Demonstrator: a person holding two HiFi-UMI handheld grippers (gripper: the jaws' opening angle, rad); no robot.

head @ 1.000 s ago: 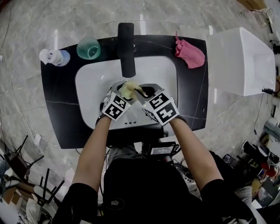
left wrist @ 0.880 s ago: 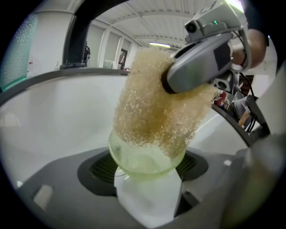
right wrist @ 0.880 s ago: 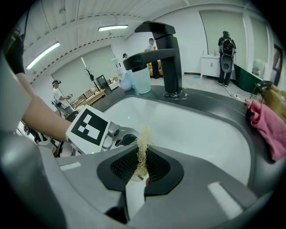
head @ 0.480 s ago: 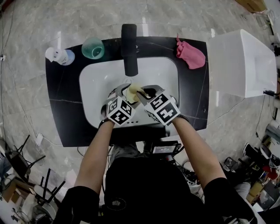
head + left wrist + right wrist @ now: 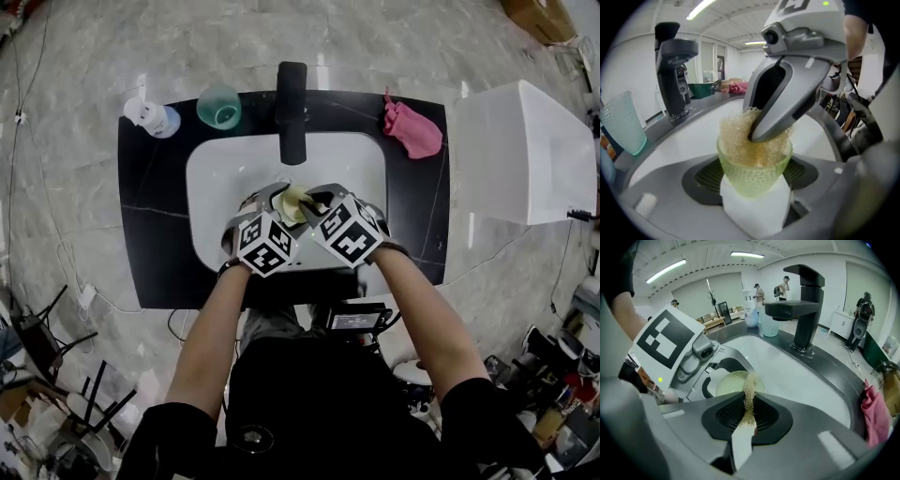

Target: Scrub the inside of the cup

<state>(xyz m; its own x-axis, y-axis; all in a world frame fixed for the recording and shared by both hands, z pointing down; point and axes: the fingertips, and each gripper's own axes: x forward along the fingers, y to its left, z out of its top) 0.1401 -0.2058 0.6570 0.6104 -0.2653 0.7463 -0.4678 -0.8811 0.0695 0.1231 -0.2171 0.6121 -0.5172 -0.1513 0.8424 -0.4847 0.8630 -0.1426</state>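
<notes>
One cup (image 5: 751, 174) in left tool (image 5: 754, 197); right tool (image 5: 749, 416) pinches sponge (image 5: 739, 136) inside.

Over a white sink (image 5: 225, 159), a person's left gripper (image 5: 270, 202) and right gripper (image 5: 319, 199) meet at a pale yellow cup (image 5: 292, 204) near the black faucet (image 5: 292, 112)

I can read no word, number or brand anywhere here. The two white cubes (image 5: 265, 244) bear black square markers (image 5: 344, 234), which are patterns only, not letters.
</notes>
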